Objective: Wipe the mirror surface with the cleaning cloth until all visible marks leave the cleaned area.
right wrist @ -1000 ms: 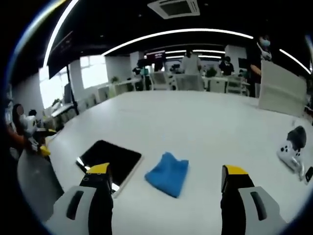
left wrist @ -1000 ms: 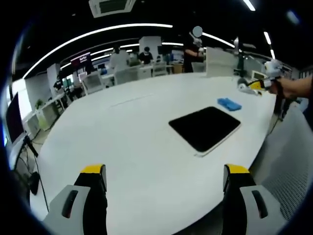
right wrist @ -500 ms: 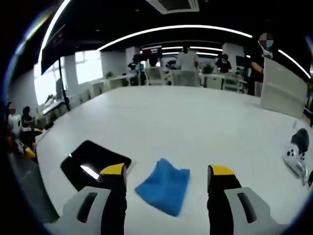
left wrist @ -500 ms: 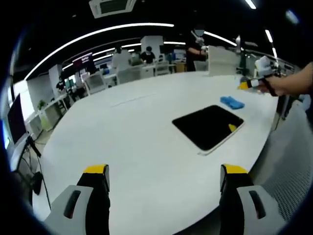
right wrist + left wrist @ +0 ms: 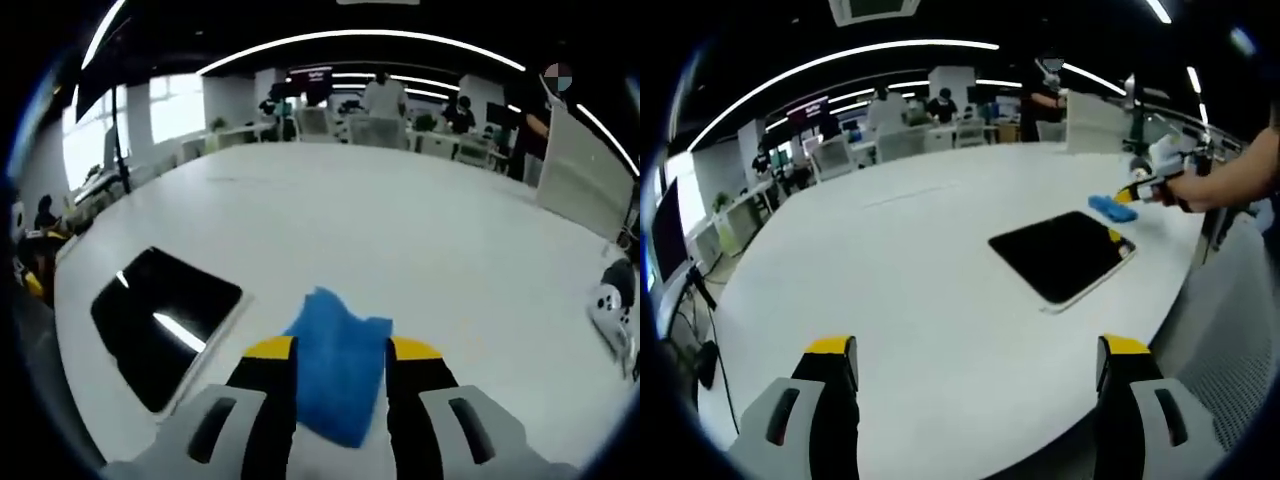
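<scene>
The mirror (image 5: 1060,255) is a dark rectangular slab with a pale rim, lying flat on the white table (image 5: 900,280) near its right edge. In the right gripper view the mirror (image 5: 160,310) lies left of the blue cleaning cloth (image 5: 335,320). My right gripper (image 5: 342,350) is low over the table, its yellow-tipped jaws drawn in against both sides of the cloth. From the left gripper view, the right gripper (image 5: 1130,192) sits at the cloth (image 5: 1102,206) just beyond the mirror's far corner. My left gripper (image 5: 978,350) hangs open above the near table, well short of the mirror.
A person's forearm (image 5: 1230,180) reaches in from the right. A white device (image 5: 612,310) lies on the table at the far right, with a white upright panel (image 5: 585,175) behind it. Desks and people stand in the background. The table edge curves close by the mirror.
The right gripper has moved down and forward onto the cloth and its jaws have narrowed around it. The left gripper has stayed open and nearly still.
</scene>
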The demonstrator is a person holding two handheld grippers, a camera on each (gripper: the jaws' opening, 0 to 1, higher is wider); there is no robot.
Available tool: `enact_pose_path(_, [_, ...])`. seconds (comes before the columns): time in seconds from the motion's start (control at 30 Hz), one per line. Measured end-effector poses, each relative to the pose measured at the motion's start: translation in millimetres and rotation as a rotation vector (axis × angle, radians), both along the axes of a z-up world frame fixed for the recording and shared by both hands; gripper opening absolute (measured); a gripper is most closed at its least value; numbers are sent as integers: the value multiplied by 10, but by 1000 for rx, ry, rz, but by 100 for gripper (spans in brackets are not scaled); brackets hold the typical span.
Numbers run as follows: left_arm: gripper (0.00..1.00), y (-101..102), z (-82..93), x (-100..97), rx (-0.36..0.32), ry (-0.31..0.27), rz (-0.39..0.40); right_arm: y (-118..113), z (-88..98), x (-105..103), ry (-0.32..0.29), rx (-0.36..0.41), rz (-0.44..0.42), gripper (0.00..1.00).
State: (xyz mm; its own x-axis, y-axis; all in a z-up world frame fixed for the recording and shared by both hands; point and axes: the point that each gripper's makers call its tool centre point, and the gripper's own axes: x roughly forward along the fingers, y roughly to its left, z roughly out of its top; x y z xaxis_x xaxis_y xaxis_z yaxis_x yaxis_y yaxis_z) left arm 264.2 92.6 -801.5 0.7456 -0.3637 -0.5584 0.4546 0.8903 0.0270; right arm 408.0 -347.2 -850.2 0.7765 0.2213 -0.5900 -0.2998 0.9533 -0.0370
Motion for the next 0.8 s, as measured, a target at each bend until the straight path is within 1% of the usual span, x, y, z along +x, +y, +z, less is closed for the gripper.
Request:
enact_pose_path(0.1, [99, 16, -13, -1, 6, 5, 2, 27, -2, 9, -4, 11, -6, 27])
enact_pose_path(0.13, [99, 16, -20, -3, 8, 7, 0, 29, -29, 32, -6, 10, -2, 24])
enact_pose_path(0.23, [99, 22, -34, -6, 14, 11, -5, 73, -60, 49, -5, -1, 13, 18])
enact_pose_path(0.33, [99, 33, -50, -10, 21, 16, -6, 118, -105, 86, 4, -13, 24, 16])
enact_pose_path(0.4, [99, 33, -54, -12, 23, 18, -7, 102, -156, 92, 24, -34, 19, 9])
enact_pose_path(0.43, [99, 34, -57, -11, 24, 17, -9, 82, -200, 67, 51, -38, 6, 2])
enact_pose_path(0.47, [99, 36, -56, -10, 24, 16, -8, 50, -239, 42, 71, -53, -9, 2])
enact_pose_path(0.5, [99, 37, -53, -9, 23, 14, -8, 71, -225, 53, 43, -43, -3, 1])
enact_pose_path(0.57, [98, 44, -52, -9, 27, 14, -7, 63, -218, 47, 38, -29, -26, 1])
enact_pose_path(0.63, [97, 58, -62, -12, 42, 15, -9, 69, -214, 38, 39, -34, -28, 1])
enact_pose_path(0.7, [98, 39, -41, -8, 24, 10, -7, 62, -220, 56, 51, -32, -32, 1])
enact_pose_path(0.77, [98, 44, -45, -7, 26, 10, -7, 60, -226, 61, 83, -14, -59, 1])
enact_pose_path(0.8, [98, 41, -48, -10, 27, 11, -9, 61, -223, 69, 91, -17, -64, 1])
